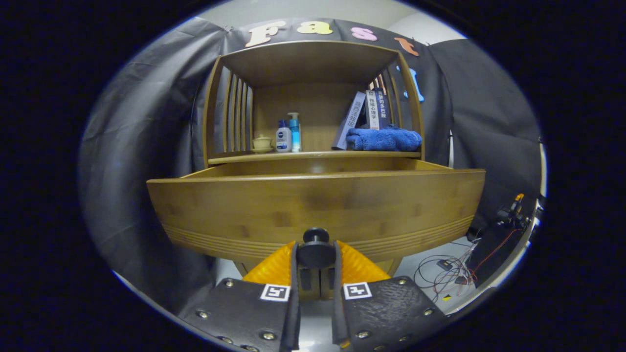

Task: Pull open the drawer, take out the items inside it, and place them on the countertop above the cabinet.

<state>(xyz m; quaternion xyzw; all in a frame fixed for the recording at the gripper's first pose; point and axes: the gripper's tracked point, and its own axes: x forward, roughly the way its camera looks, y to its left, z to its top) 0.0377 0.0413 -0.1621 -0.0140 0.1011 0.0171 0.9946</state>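
Observation:
A bamboo cabinet stands ahead of me. Its drawer point(313, 205) is pulled out toward me, and its wide front panel blocks any sight of what lies inside. A round dark knob point(316, 236) juts from the lower middle of that panel. My gripper point(316, 254) is shut on the drawer knob, one finger pressing on each side of it. Above the drawer runs the countertop point(313, 155), the floor of an open shelf bay.
On the countertop stand a small cup point(262, 143) and two bottles point(288, 134) at the left, leaning books point(368, 115) and a folded blue towel point(384, 139) at the right. Loose cables point(450, 274) and some equipment lie on the floor to the right.

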